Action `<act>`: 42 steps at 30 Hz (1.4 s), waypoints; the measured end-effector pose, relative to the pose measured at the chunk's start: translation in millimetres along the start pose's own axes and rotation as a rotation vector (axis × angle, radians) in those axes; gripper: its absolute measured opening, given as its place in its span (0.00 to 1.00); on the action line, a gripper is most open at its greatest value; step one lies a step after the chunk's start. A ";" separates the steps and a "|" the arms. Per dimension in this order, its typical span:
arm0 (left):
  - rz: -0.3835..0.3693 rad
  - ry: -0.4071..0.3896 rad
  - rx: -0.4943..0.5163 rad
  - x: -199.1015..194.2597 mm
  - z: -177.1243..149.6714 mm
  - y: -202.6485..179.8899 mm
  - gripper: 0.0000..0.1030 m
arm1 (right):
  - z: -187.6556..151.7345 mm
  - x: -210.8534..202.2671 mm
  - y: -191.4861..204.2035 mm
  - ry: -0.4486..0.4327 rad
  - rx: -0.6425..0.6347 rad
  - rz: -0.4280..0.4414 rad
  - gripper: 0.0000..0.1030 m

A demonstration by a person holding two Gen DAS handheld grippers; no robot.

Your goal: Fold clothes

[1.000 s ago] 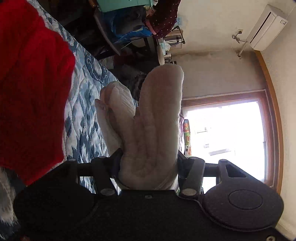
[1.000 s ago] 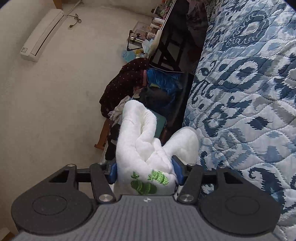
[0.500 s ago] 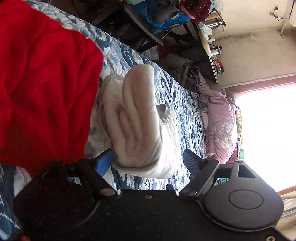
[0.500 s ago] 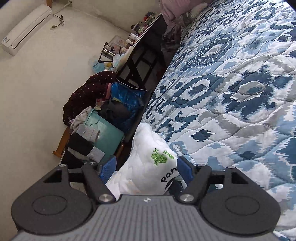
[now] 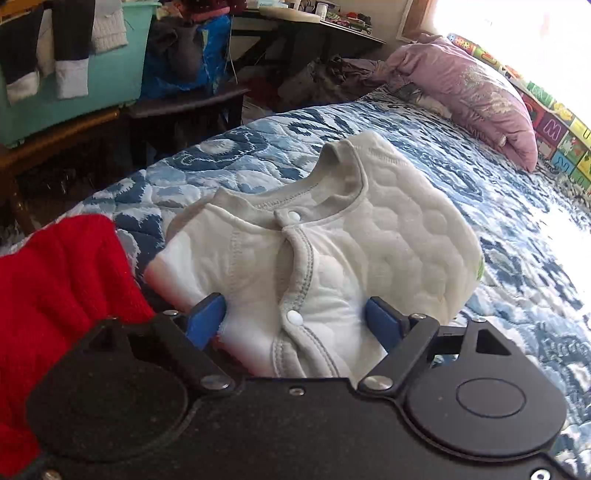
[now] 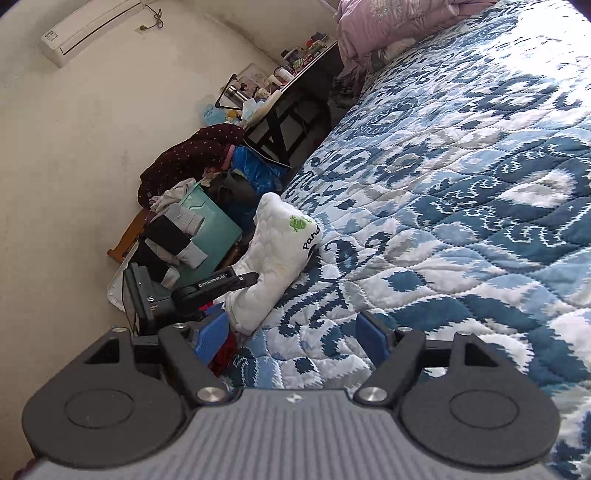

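White quilted top [image 5: 332, 258] flat on bed quilt [image 5: 517, 240] — L gripper [image 5: 295, 321] spread round it, R gripper [image 6: 288, 336] spread, prob. empty.

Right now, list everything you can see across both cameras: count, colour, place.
white quilted top: one, white, folded on the quilt between the left jaws, snaps facing up
red knit garment: one, red, on the bed, left of the white top
quilt: one, blue and white pattern, covering the bed
pink pillow: one, pink-lilac, far end of the bed
teal bin: one, teal, beside the bed, clothes draped over it
air conditioner: one, white, high on the wall
black side table: one, black, cluttered, by the wall
left gripper: one, black, blue pads, jaws open
right gripper: one, grey and black, jaws open over quilt
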State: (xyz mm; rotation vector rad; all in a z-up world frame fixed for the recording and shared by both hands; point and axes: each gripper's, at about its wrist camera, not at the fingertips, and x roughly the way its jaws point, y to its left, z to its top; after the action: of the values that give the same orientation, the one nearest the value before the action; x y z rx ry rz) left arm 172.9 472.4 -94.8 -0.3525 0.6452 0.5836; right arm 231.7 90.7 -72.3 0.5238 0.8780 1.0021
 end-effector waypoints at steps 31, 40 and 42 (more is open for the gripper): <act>-0.557 0.031 0.279 -352.6 -180.0 -257.3 1.00 | -66.4 -357.8 42.1 -0.238 -0.258 -0.718 1.00; -0.406 0.063 0.503 -356.8 -240.5 -280.0 1.00 | -144.2 -342.0 18.9 -0.152 -0.109 -0.797 1.00; -0.422 0.102 0.484 -353.5 -238.9 -275.0 1.00 | -149.4 -337.4 17.9 -0.156 -0.097 -0.809 1.00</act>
State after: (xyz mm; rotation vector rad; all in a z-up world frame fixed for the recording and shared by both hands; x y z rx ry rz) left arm 1.0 2.6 -8.7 -0.0567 0.7601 -0.0020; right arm 13.4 -201.2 -12.4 0.1256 0.7911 0.2571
